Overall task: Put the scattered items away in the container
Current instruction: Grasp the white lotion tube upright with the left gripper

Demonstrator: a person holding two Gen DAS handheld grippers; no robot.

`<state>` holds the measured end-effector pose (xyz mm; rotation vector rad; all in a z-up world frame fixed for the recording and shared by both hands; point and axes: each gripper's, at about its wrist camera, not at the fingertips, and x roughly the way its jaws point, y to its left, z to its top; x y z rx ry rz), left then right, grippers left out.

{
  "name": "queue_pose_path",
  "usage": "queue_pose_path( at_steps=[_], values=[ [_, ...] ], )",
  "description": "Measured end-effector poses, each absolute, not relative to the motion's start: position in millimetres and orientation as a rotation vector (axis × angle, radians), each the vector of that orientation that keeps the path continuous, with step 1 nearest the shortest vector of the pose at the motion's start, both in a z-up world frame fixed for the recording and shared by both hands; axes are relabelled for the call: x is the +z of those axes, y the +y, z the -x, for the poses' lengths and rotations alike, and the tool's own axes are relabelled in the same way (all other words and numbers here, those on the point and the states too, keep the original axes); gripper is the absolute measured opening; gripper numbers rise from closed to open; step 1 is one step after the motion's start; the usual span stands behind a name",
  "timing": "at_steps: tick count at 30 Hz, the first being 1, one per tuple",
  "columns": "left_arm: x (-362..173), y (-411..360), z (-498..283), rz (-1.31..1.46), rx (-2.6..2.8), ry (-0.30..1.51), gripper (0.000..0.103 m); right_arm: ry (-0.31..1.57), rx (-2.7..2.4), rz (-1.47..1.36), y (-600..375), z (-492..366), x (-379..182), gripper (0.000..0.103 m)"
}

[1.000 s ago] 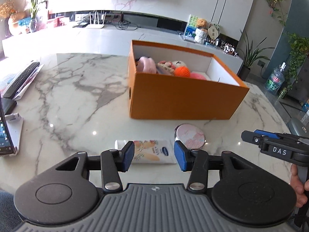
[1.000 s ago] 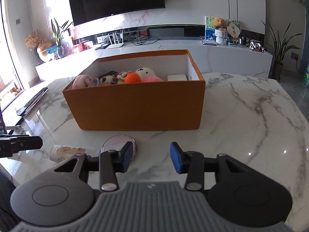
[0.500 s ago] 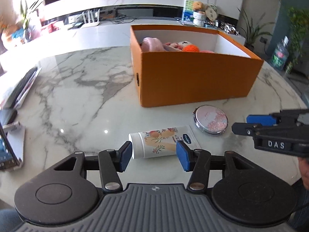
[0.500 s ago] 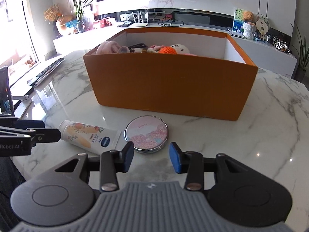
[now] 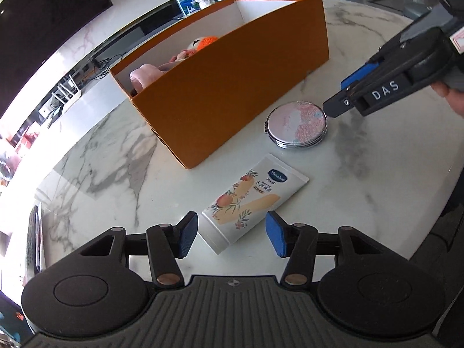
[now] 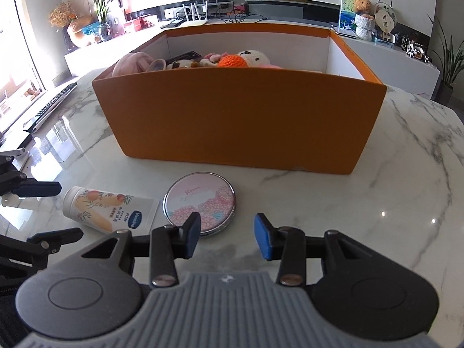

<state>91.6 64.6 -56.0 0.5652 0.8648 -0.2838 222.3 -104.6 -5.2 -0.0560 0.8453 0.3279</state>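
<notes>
Orange box, lotion tube between open left tongs, compact mirror nearby

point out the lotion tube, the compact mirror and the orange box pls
tube (image 5: 249, 203), left wrist view, on the printed middle of its body
mirror (image 6: 199, 203), right wrist view, on the pink lid
box (image 6: 240, 116), right wrist view, on the near outer wall

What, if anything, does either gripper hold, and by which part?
Nothing is held. The left gripper straddles the lotion tube untouched; the right gripper is empty.
</notes>
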Motion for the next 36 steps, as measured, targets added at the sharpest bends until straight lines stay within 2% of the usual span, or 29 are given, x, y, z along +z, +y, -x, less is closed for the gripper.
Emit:
queue_pose_path(
  at_steps=[7,16,18,20,23,36],
  values=[
    [-67,69,-107,-0.664,-0.354,0.924,0.063,0.882,0.301,0.035,-109,-226,-11,0.045],
    [-75,73,-126,-0.639,-0.356,0.967,0.064,0.892,0.290,0.042,-110,-226,-15,0.047],
    [-76,73,-128,-0.615,-0.326,0.978,0.061,0.894,0.288,0.043,-109,-225,-15,0.048],
    [-75,74,-129,-0.577,-0.318,0.995,0.051,0.897,0.285,0.044,-109,-225,-16,0.048],
    [-73,78,-130,-0.491,-0.314,1.025,0.042,0.899,0.287,0.042,-109,-225,-18,0.048],
    [-67,119,-139,-0.041,-0.302,1.094,0.041,0.910,0.300,0.050,-107,-224,-23,0.048]
  ],
)
